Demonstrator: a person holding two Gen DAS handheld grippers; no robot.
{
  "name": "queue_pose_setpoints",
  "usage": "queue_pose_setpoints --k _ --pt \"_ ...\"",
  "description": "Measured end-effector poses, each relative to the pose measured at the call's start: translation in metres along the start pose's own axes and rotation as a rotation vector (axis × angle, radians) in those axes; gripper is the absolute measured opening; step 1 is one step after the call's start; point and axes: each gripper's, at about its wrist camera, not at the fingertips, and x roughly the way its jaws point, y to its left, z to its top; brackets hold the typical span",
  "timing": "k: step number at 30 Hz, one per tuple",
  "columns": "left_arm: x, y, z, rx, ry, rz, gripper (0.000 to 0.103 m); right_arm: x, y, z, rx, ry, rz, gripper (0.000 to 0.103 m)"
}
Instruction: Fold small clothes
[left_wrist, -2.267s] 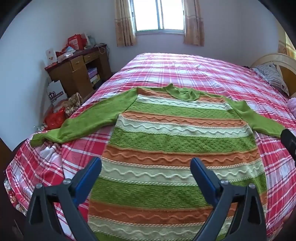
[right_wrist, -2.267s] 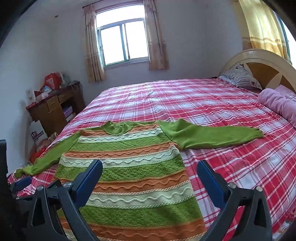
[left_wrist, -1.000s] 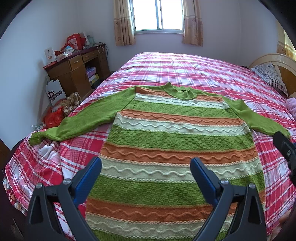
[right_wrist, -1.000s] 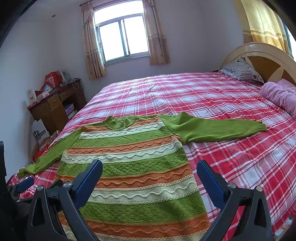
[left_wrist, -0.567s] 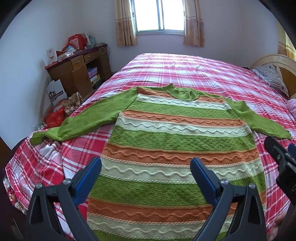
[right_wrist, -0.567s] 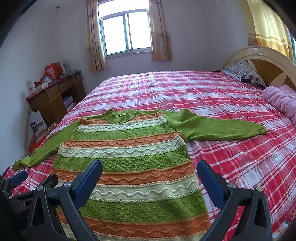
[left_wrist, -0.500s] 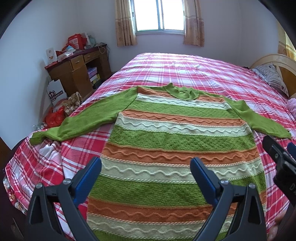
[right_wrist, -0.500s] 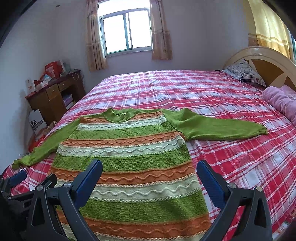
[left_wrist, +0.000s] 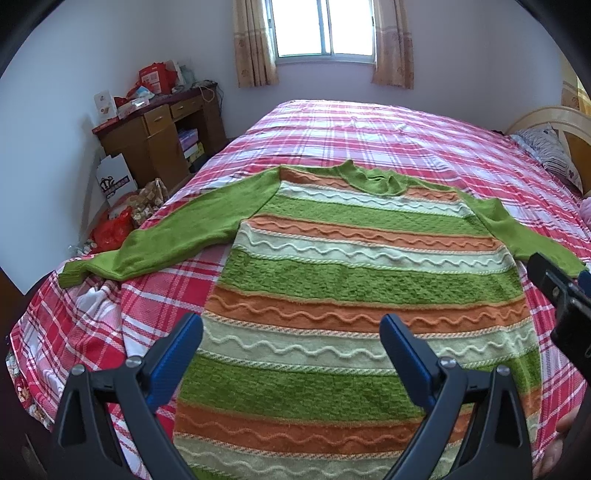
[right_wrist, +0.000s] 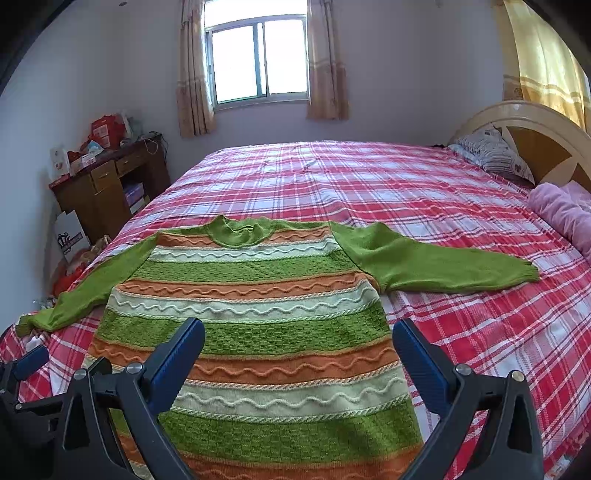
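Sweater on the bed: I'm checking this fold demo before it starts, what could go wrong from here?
The sweater lies flat, both grippers open above it. Its left sleeve ends near the bed edge and could slide off when pulled. The thick knit may bunch if the fingers pinch the plaid bedspread too.

The sweater (right_wrist: 255, 306) is lying flat on the bed (right_wrist: 369, 177), neck toward the window (right_wrist: 260, 59), both sleeves stretching outward to either side. The left tongs (left_wrist: 291, 332) and right tongs (right_wrist: 297, 338) are hovering side by side above its hem end, each spread wide apart. A pillow (right_wrist: 491, 153) is resting against the headboard (right_wrist: 532, 129) at the right. A surface (left_wrist: 155, 125) carrying boxes is standing left of the bed, with bags (left_wrist: 122, 206) sitting on the floor before it.
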Motion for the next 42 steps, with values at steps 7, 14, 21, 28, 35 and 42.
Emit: queue_pose_setpoints --k 7,14,21,28,35,42 --pt "0.016 -0.007 0.01 0.006 -0.002 -0.012 0.099 0.013 -0.016 0.007 0.014 -0.008 -0.043 0.102" --pt "0.043 -0.007 0.031 0.012 -0.053 -0.021 0.099 0.045 -0.071 0.026 0.103 0.033 -0.062 0.102" --pt "0.086 0.0 0.058 -0.008 -0.062 0.061 0.099 0.083 -0.172 0.038 0.211 0.07 -0.169 0.101" --pt "0.124 0.001 0.057 -0.038 -0.067 0.107 0.099 0.099 -0.338 0.028 0.579 0.07 -0.278 0.064" --pt "0.15 0.003 0.049 -0.078 0.029 0.117 0.099 0.118 -0.453 -0.001 0.91 0.072 -0.296 0.064" --pt "0.151 -0.002 0.047 -0.067 0.047 0.123 0.103 0.153 -0.456 0.02 0.806 0.085 -0.283 0.064"
